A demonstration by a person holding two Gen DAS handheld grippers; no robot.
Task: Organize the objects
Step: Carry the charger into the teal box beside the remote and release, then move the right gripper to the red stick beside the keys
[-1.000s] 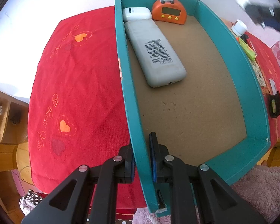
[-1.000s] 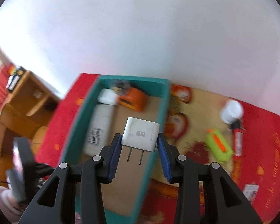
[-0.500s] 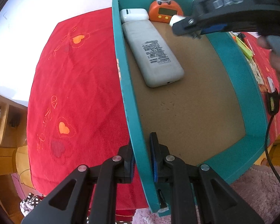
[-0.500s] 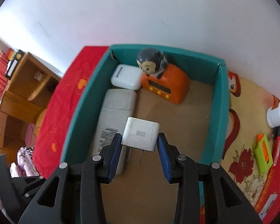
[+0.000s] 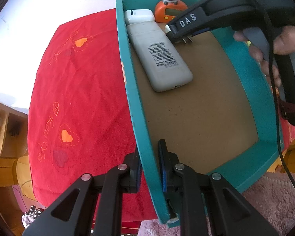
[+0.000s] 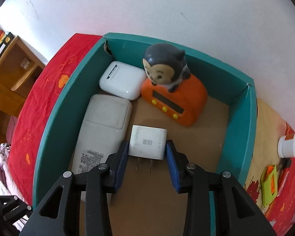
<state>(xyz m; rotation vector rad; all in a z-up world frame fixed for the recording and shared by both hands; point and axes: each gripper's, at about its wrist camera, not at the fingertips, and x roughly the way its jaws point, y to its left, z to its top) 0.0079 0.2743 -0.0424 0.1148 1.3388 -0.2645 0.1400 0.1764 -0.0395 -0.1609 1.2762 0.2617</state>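
Red cloth (image 5: 84, 90) stitched with orange hearts covers the table, with a white wall (image 6: 147, 9) behind it. At far left stands a wooden shelf unit (image 6: 11, 63), cut off by the frame; pink shaggy fabric (image 5: 265, 202) lies at the near edge.

On the cloth sits a teal box (image 6: 55, 116) with a brown cardboard floor. The left gripper (image 5: 149, 169) is clamped on the box's near left wall, one finger inside and one outside. Along that wall lies a grey-white remote (image 6: 102, 129), a white case (image 6: 122, 79) beyond it, and an orange monkey clock (image 6: 173, 98) at the far wall.

The right gripper (image 6: 147, 155) pinches a white charger plug (image 6: 147, 142) between its blue pads, prongs pointing near, low over the box floor just right of the remote; whether it touches the floor cannot be told. In the left wrist view the gripper hides most of the charger.

Right of the box, a white jar (image 6: 289, 144) and a lime-and-orange item (image 6: 269, 182) lie on a patterned mat, too distorted to identify.
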